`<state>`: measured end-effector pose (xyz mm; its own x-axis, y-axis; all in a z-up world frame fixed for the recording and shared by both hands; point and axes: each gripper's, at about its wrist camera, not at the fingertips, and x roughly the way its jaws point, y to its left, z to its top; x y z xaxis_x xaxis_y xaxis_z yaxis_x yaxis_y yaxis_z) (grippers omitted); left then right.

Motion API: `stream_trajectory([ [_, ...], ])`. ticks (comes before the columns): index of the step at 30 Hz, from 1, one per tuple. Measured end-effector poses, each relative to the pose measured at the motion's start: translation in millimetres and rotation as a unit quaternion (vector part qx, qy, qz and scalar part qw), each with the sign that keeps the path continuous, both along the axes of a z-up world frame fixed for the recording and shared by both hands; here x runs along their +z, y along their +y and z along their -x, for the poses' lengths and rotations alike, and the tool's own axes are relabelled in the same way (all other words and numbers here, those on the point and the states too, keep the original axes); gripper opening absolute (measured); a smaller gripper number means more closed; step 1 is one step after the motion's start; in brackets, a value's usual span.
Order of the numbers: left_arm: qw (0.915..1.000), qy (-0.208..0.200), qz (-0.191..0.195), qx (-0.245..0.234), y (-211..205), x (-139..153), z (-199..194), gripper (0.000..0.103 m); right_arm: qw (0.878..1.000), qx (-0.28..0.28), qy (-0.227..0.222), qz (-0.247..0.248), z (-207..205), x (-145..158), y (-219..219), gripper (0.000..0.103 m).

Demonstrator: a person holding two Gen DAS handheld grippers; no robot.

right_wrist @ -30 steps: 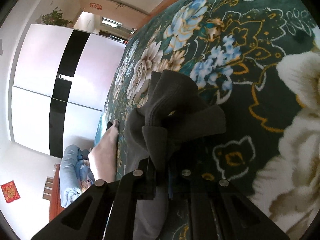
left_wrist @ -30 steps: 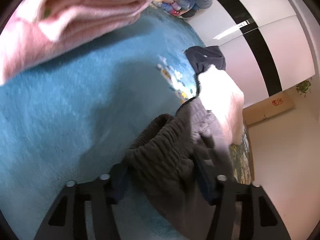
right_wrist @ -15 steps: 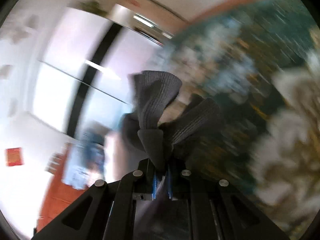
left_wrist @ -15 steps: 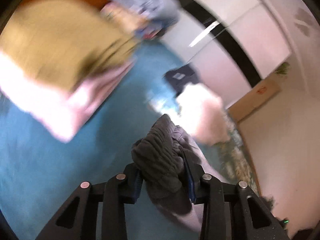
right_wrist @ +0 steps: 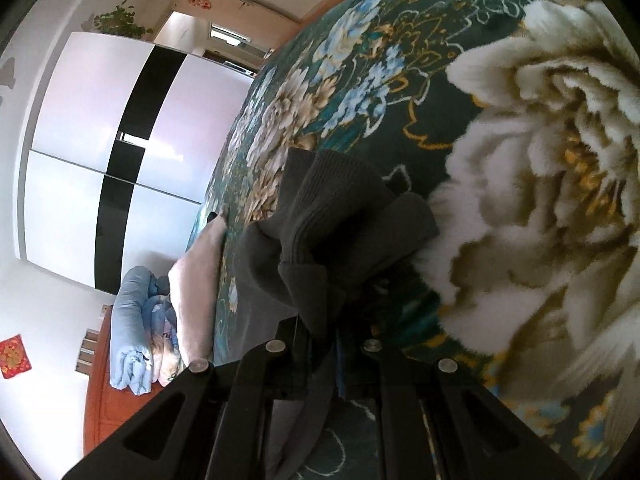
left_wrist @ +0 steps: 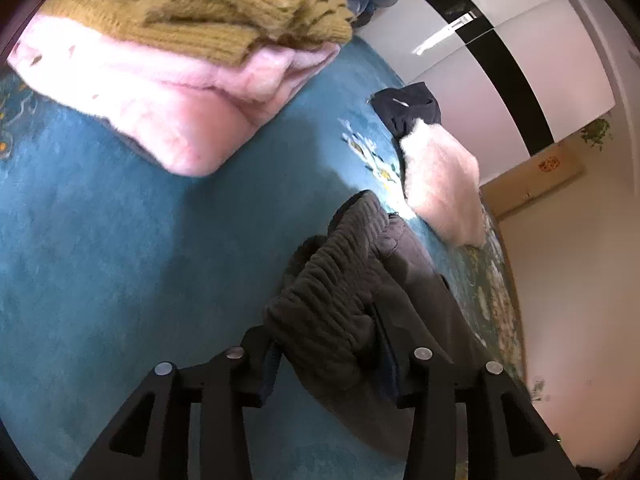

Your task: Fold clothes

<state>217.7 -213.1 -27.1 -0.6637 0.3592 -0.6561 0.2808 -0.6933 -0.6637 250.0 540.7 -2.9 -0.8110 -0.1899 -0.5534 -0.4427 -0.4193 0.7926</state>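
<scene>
Left wrist view: left hand-held gripper [left_wrist: 328,360] grasps dark grey garment [left_wrist: 332,304] waistband | right hand-held gripper [right_wrist: 334,344] clenched on cuff | risk: bunched folds slip, dragging across blanket [left_wrist: 100,260].

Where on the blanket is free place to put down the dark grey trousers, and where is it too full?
Free: the teal blanket between the pink folded garment under the mustard sweater and the dark grey trousers; also the floral part in the right wrist view. Crowded: the far side, by the fluffy cream garment and black garment.
</scene>
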Motion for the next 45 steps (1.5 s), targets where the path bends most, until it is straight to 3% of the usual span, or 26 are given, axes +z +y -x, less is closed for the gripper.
stream_trajectory([
  [6,0.9974,0.006,0.068,-0.024,5.9,27.4,-20.5,0.056,1.0,-0.012,-0.018,0.001,-3.4,0.7,-2.8,0.014],
  [8,0.9964,0.011,0.083,-0.017,0.7,35.5,-30.3,0.056,1.0,-0.012,-0.017,-0.008,-7.4,5.6,-3.4,0.019],
  [10,0.9944,0.02,0.103,-0.003,-6.2,45.6,-42.6,0.056,1.0,-0.01,-0.015,-0.02,-10.7,12.0,-5.3,0.038],
  [13,0.9916,0.039,0.123,-0.005,-5.0,60.5,-49.1,0.057,0.999,0.029,-0.006,-0.045,4.4,26.1,-26.6,0.04],
  [22,0.9842,0.056,0.121,-0.117,85.7,68.3,22.8,0.057,0.982,0.149,0.016,-0.112,50.8,64.5,-94.0,0.041],
  [27,0.9834,0.018,0.12,-0.136,121.1,41.1,55.9,0.057,0.969,0.195,-0.082,-0.125,114.7,34.2,-161.9,0.041],
  [32,0.9801,-0.001,0.139,-0.141,124.6,18.9,58.8,0.057,0.961,0.135,-0.179,-0.163,144.7,16.8,-177.4,0.041],
  [36,0.9792,0.005,0.14,-0.147,126.1,15.4,58.7,0.058,0.96,0.117,-0.204,-0.152,144.1,8.2,-172.2,0.041],
  [38,0.9781,0.011,0.142,-0.152,126.8,15.2,57.5,0.06,0.959,0.108,-0.217,-0.146,143.8,3.9,-169.6,0.038],
  [41,0.9781,0.016,0.136,-0.156,125.4,13.9,57.7,0.061,0.957,0.095,-0.236,-0.137,143.3,-2.6,-165.7,0.007],
  [43,0.9789,0.019,0.127,-0.158,122.5,13.2,58.5,0.061,0.962,0.09,-0.228,-0.121,139.3,-3.8,-160.0,0.0],
  [45,0.9803,0.024,0.116,-0.158,119.2,13.6,58.6,0.061,0.97,0.087,-0.203,-0.097,132.5,-2.9,-152.1,0.0],
])
